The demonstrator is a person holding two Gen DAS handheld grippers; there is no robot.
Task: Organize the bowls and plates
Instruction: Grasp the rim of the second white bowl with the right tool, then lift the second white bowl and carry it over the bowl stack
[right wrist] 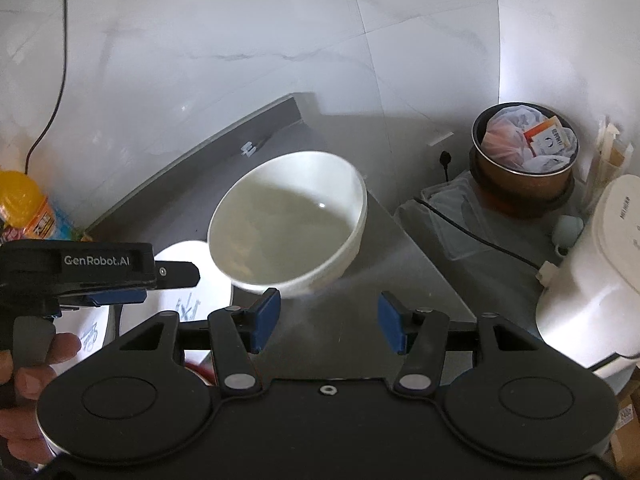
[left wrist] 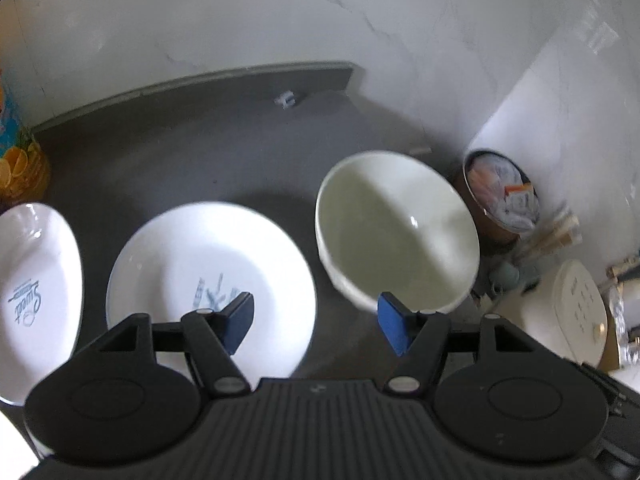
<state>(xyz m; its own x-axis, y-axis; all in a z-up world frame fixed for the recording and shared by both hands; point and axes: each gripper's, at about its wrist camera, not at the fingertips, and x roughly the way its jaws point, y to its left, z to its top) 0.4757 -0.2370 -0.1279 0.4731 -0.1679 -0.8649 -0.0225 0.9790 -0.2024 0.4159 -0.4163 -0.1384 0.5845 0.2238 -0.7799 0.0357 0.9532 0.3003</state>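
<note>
A white bowl (left wrist: 396, 228) stands on the dark countertop (left wrist: 224, 152); the right wrist view shows the same bowl (right wrist: 288, 224) just ahead of the fingers. Left of it lies a white plate (left wrist: 208, 276) with a blue print, and a second white plate (left wrist: 36, 292) with "Sweet" lettering sits at the far left. My left gripper (left wrist: 316, 324) is open, hovering above the gap between plate and bowl, holding nothing. My right gripper (right wrist: 328, 322) is open too, just short of the bowl's near wall. The left gripper (right wrist: 112, 276), held by a hand (right wrist: 36, 364), appears at the left of the right wrist view.
A brown pot (right wrist: 524, 160) stuffed with plastic bags stands at the back right. A white appliance (right wrist: 592, 272) and a black cable (right wrist: 476, 236) lie to the right. An orange drink bottle (right wrist: 24, 208) stands at the left by the marbled wall (left wrist: 280, 12).
</note>
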